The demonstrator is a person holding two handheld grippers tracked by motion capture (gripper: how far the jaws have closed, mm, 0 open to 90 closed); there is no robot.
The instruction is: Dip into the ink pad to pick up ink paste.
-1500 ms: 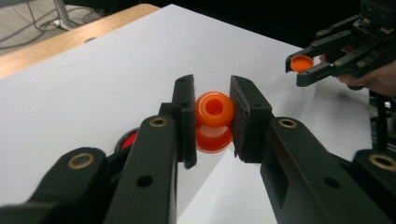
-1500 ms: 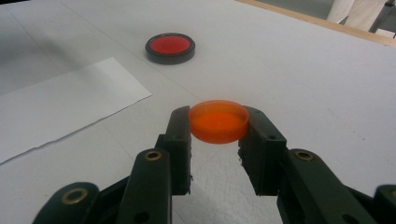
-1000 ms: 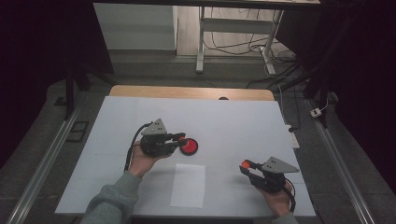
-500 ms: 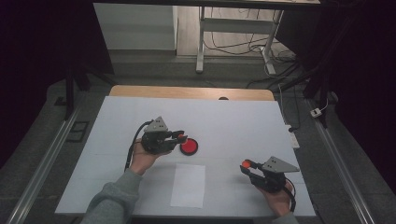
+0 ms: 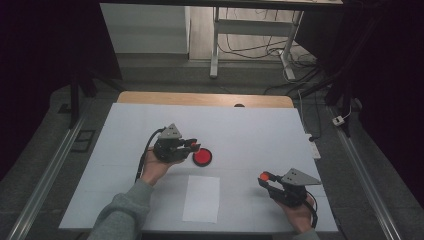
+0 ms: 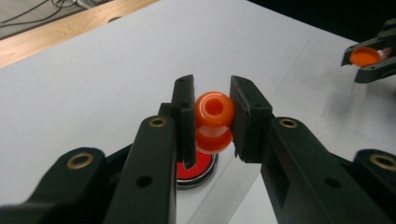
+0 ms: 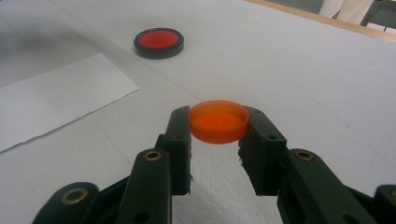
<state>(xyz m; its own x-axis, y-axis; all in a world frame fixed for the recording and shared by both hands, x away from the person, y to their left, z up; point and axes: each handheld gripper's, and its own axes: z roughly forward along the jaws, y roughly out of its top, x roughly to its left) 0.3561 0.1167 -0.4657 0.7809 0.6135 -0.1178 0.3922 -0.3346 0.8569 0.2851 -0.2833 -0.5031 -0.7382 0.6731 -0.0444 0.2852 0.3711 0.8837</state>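
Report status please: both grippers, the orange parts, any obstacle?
Left gripper shut on orange spool. Right gripper shut on orange cap. Red dish beside left; nothing blocking.

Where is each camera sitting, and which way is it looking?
High view: above the table, looking forward and down; both forearms and hands show, with the left hand-held gripper and the right hand-held gripper.
Left gripper view: rides the left hand-held gripper, looking along its jaws at the orange spool.
Right gripper view: rides the right hand-held gripper, looking along its jaws at the orange cap.
Shared: all show the red disc.
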